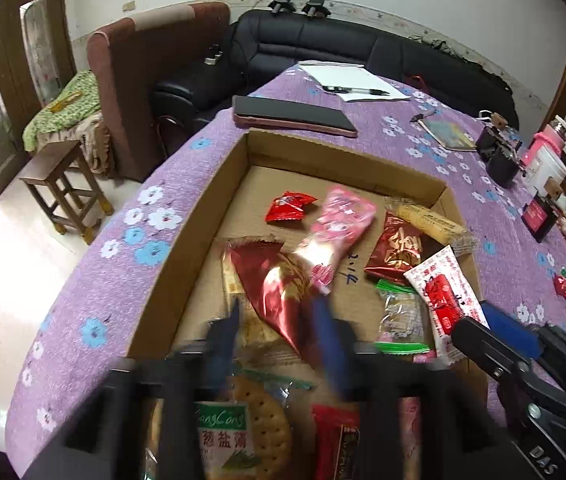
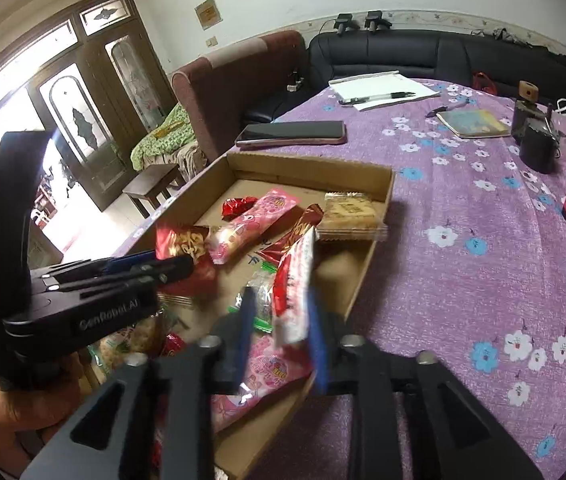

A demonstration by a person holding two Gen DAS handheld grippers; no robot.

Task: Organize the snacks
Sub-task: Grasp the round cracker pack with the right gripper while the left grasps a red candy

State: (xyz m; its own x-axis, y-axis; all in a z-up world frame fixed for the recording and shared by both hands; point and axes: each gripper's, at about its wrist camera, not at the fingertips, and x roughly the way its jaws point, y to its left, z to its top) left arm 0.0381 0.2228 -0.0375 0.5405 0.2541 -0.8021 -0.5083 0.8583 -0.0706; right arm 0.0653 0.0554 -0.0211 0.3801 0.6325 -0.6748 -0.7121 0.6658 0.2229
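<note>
I see the desk under its purple flowered cloth. The shallow brown cardboard tray, frame centre, holds the snacks. My left hand-held gripper pinches the dark red foil wrapper. My right hand-held gripper pinches the white-and-red snack packet, lower centre.

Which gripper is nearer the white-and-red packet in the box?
Right. The right gripper has its fingers around the white-and-red packet; the left gripper sits farther left, at the dark red packet.
</note>
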